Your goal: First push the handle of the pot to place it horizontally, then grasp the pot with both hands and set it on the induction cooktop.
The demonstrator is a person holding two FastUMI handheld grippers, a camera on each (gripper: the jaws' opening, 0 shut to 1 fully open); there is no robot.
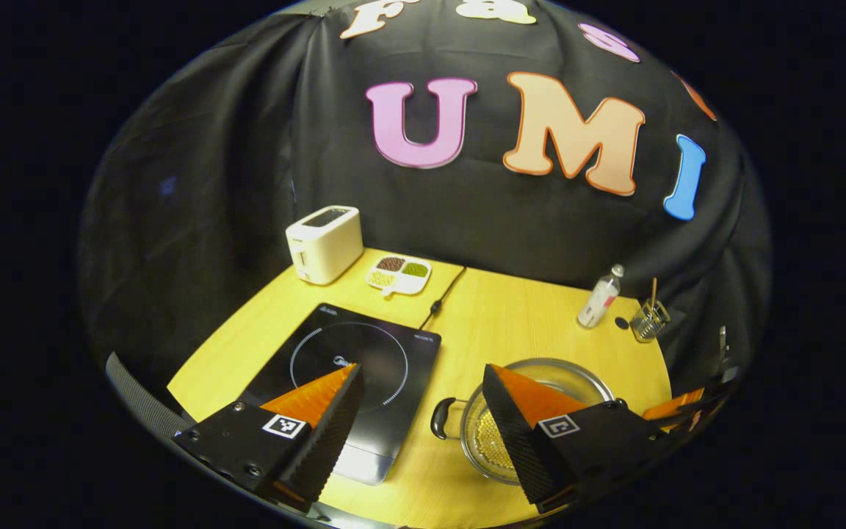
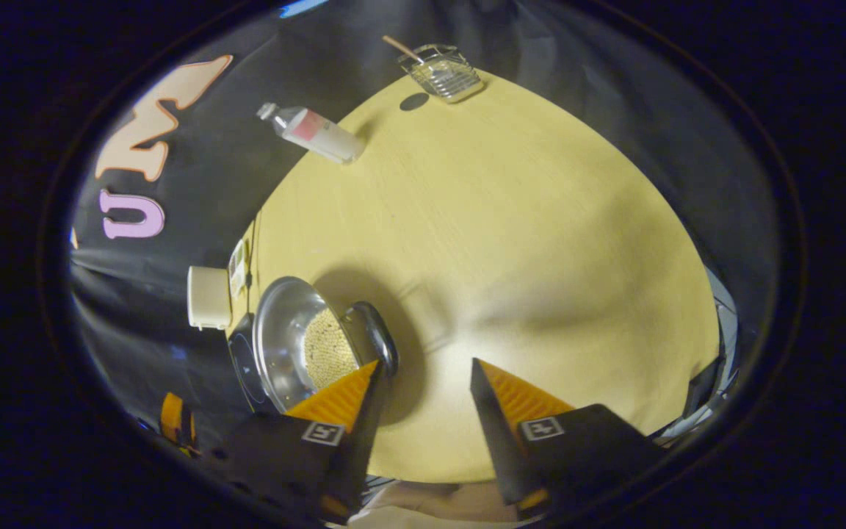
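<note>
The left gripper view looks down on a yellow wooden table [image 1: 511, 308], and the left gripper [image 1: 419, 389] is seen at the bottom with its jaws held wide apart and nothing between them. A black induction cooktop [image 1: 353, 367] is laid flat near the front edge of the table, and one finger [image 1: 320, 422] is seen in front of it. Just beside the cooktop, a shiny metal pot [image 1: 540, 411] with small pale beads inside is set on the table, near the front edge. A black handle [image 1: 443, 417] is seen on the side of the pot that faces the cooktop. A white toaster [image 1: 324, 244] and a small white dish [image 1: 399, 274] with four parts are placed by the back edge, behind the cooktop. A clear bottle [image 1: 601, 296] and a glass cup [image 1: 649, 320] with a stick in it are stood near the far right corner. In the right gripper view, the right gripper [image 2: 423, 367] is held above the bare table with its jaws spread open and nothing gripped. The pot [image 2: 283, 345] is seen beside one finger [image 2: 338, 404], and another black handle [image 2: 377, 336] is seen on its rim, close to that fingertip; whether it is touched cannot be told.
</note>
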